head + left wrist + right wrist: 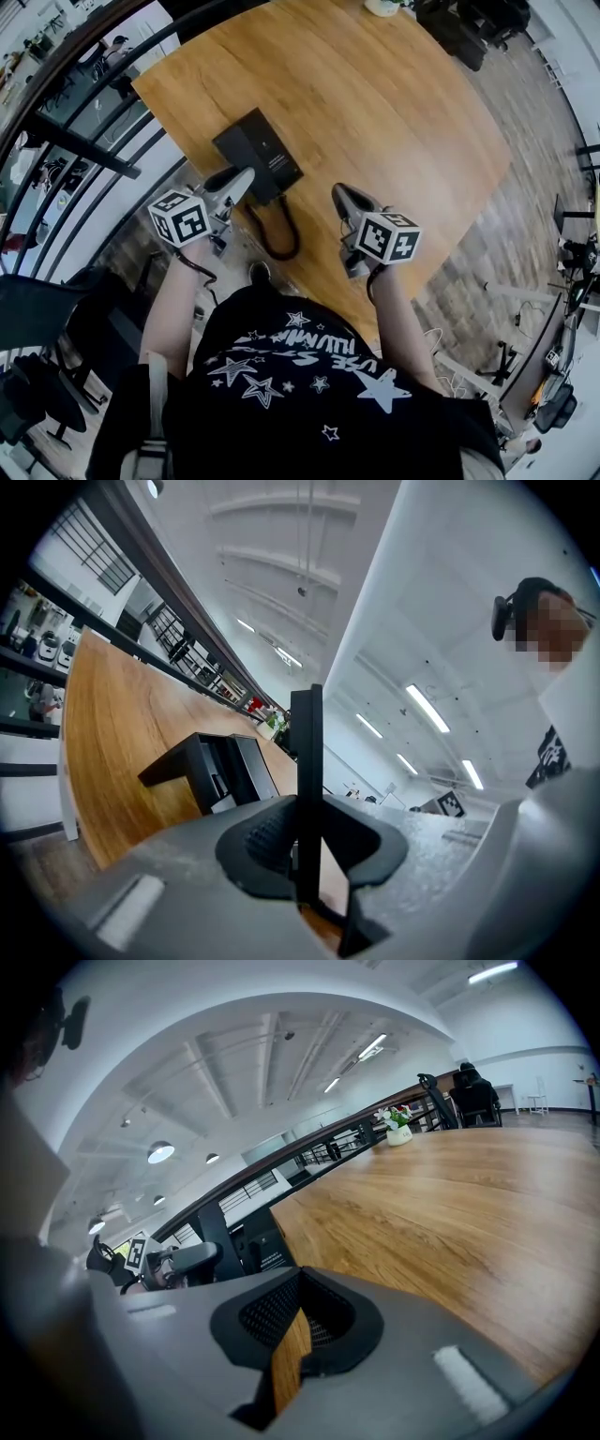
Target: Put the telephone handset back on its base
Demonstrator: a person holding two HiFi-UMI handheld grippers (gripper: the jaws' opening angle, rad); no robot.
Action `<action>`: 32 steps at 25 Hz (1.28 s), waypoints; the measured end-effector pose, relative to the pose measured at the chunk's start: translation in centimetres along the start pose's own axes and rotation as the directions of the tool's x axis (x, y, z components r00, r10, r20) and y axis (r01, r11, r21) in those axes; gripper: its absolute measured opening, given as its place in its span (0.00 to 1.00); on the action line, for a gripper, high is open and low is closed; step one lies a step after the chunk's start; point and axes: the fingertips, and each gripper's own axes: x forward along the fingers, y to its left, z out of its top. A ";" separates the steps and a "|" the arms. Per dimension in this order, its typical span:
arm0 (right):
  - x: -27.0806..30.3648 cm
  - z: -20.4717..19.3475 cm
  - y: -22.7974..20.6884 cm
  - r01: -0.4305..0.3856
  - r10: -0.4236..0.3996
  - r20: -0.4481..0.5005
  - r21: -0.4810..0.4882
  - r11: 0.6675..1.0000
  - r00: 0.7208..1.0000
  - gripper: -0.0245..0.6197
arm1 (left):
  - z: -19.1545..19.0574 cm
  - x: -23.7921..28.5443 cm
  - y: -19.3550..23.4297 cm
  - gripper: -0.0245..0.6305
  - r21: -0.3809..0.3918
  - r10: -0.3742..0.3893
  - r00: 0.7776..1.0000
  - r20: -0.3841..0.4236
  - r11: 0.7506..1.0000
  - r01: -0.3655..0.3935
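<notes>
The black telephone base [255, 145] sits on the wooden table [394, 112] near its left front corner. My left gripper [240, 180] hovers just in front of the base and is shut on the black handset [307, 747], which stands edge-on between the jaws. The curly cord [279, 239] loops down from it over the table's front edge. In the left gripper view the base [211, 766] lies ahead to the left. My right gripper [344, 197] hangs over the table's front edge to the right, shut, with nothing in it. The right gripper view shows the handset [192, 1258] and the base [258, 1241].
A dark railing [84, 150] runs along the table's left side, with a drop to a lower floor beyond it. A white flower pot [398, 1134] stands at the table's far end. Black chairs [469, 28] stand past the far edge. Cables and equipment lie on the wooden floor [525, 216] at right.
</notes>
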 end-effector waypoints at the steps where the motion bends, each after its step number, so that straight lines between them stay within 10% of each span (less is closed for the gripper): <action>1: 0.1 0.0 0.0 -0.002 0.002 -0.003 0.000 1.000 1.000 0.04 | 0.0 0.0 0.1 0.16 0.003 0.001 1.000 -0.003 1.000 -0.001; 32: 1.0 -0.4 0.3 -0.030 0.030 -0.024 0.010 1.000 0.999 0.04 | -1.5 0.4 0.6 0.17 0.044 0.065 0.996 -0.061 0.997 -0.062</action>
